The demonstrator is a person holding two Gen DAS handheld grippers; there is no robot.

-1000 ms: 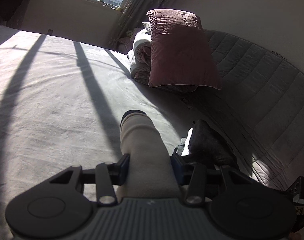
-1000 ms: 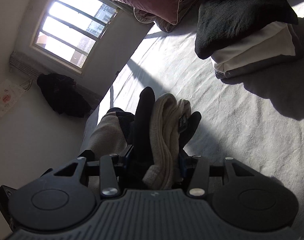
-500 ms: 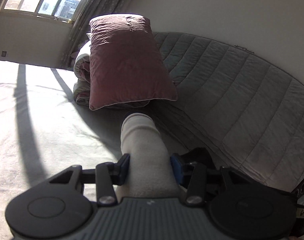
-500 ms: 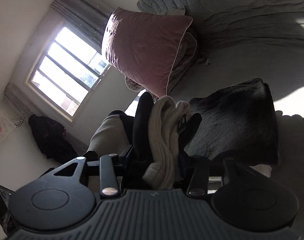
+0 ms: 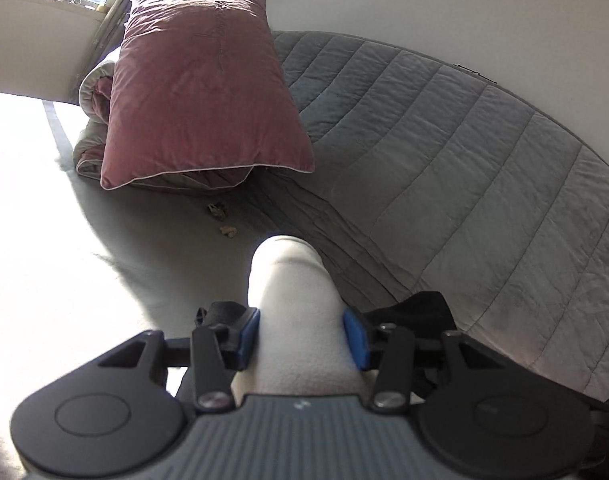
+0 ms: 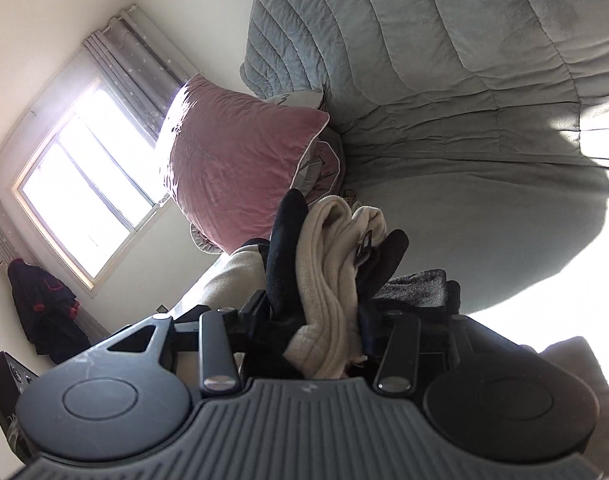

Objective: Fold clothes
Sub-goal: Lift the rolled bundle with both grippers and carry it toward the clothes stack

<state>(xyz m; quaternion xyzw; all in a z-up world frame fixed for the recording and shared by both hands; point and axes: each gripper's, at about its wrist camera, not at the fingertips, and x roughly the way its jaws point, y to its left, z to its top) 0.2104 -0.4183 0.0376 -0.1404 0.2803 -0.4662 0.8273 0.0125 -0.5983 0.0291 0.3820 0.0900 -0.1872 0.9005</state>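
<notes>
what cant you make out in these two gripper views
- Left wrist view: the lower part of the cream garment held in the left hand-held gripper is hidden behind the gripper body; its shape is unclear.
- Left wrist view: two small scraps on the bed are too small to identify.
- Right wrist view: the right hand-held gripper clamps a cream and black bundle, which covers its fingers.
- Right wrist view: glare washes out the bed sheet.
</notes>
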